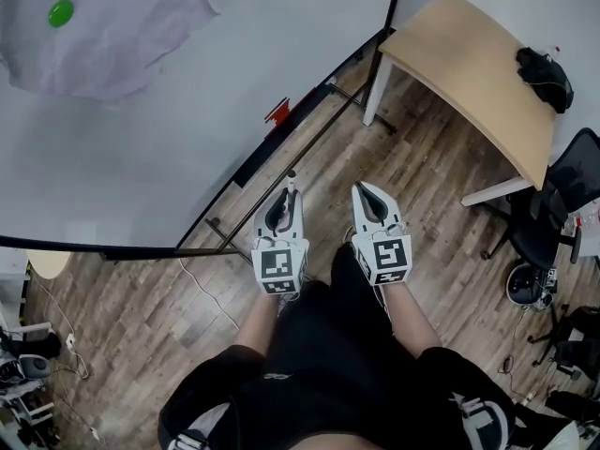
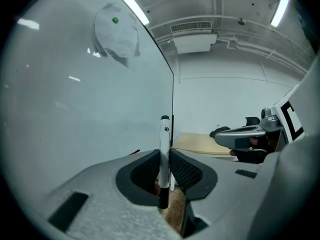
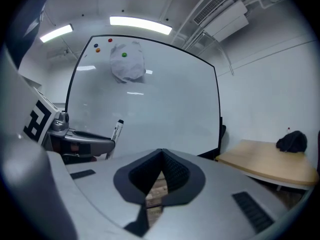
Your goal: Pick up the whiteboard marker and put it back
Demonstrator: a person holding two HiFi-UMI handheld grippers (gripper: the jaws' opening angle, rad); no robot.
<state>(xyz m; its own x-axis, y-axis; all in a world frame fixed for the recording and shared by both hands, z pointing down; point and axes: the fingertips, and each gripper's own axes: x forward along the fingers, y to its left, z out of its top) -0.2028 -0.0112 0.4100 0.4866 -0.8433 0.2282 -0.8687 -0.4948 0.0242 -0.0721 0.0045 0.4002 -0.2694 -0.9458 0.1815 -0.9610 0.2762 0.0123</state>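
A white whiteboard marker (image 2: 164, 149) with black ends stands upright between the jaws of my left gripper (image 2: 165, 171), which is shut on it. In the head view the marker (image 1: 292, 184) sticks out past the left gripper (image 1: 285, 201), a short way from the lower edge of the whiteboard (image 1: 187, 111). My right gripper (image 1: 364, 191) is level with it on the right, its jaws shut with nothing between them. In the right gripper view the right gripper (image 3: 161, 153) faces the whiteboard (image 3: 160, 104), and the marker (image 3: 117, 130) shows at the left.
A grey cloth (image 1: 103, 36) hangs on the board under a green magnet (image 1: 61, 12). A small red thing (image 1: 277, 112) sits on the board's lower rail. At the right are a wooden desk (image 1: 469, 73) with a black bundle (image 1: 544, 75) and an office chair (image 1: 562, 204).
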